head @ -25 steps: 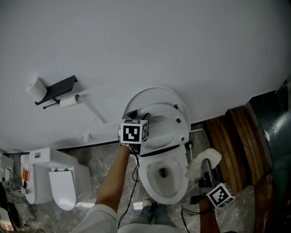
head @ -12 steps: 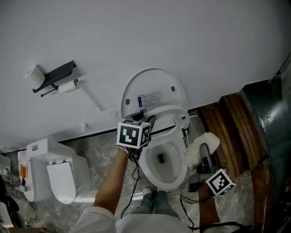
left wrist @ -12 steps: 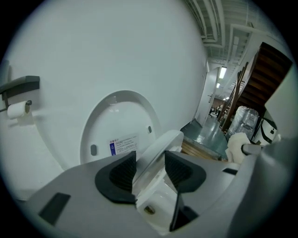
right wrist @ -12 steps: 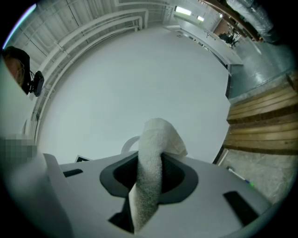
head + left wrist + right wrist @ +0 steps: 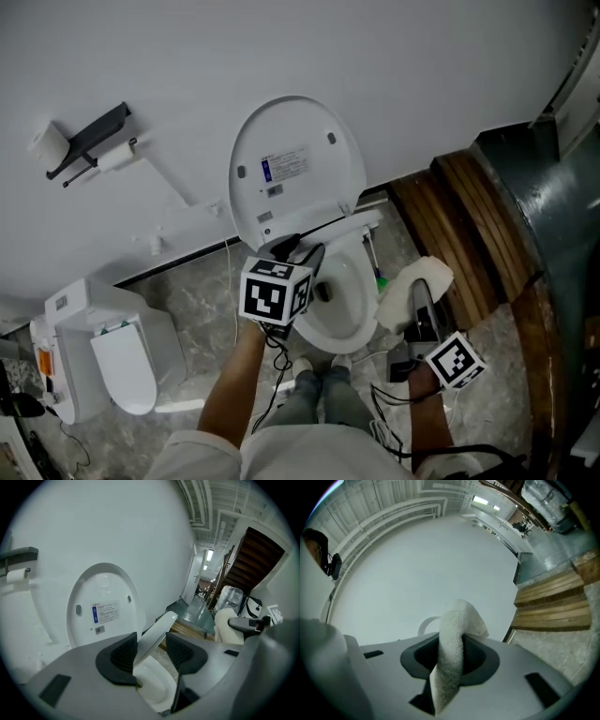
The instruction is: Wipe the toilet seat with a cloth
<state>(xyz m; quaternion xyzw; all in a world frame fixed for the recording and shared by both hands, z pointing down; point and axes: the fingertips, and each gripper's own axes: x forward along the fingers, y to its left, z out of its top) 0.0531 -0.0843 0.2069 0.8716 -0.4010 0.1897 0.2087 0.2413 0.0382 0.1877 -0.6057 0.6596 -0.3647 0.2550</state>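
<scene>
Far left on the wall, the paper holder [image 5: 89, 139] with its rolls hangs well out of the way. Below it a squat white fixture [image 5: 112, 361] sits on the stone floor, and neither has any part in this.

Next comes the left tongs [image 5: 302, 251], reaching in from the near side of the toilet. They have just been closing, and the toilet seat [image 5: 157, 632] runs slantwise between the pads, so I take them to be pinching its rim. The seat is neither flat nor fully up. It hangs tilted between the bowl [image 5: 339, 305] below and the lid [image 5: 295, 164], which leans upright against the wall with its label facing out. As I read it, the seat is held this way so that one hand controls its angle while the other stays free to work. From this one moment I cannot say whether it is meant to go up or down.

To the right of the bowl, the right tongs [image 5: 419, 302] are pressed together on the cloth [image 5: 457, 616]. It is a white towelling piece that stands up in a fold above the pads and trails down below them. The cloth is near the bowl's right side but touches nothing, apparently waiting for the seat to settle, so no wiping has begun. Beyond it the wooden steps [image 5: 459, 225] crowd that side, which leaves little room to swing.
</scene>
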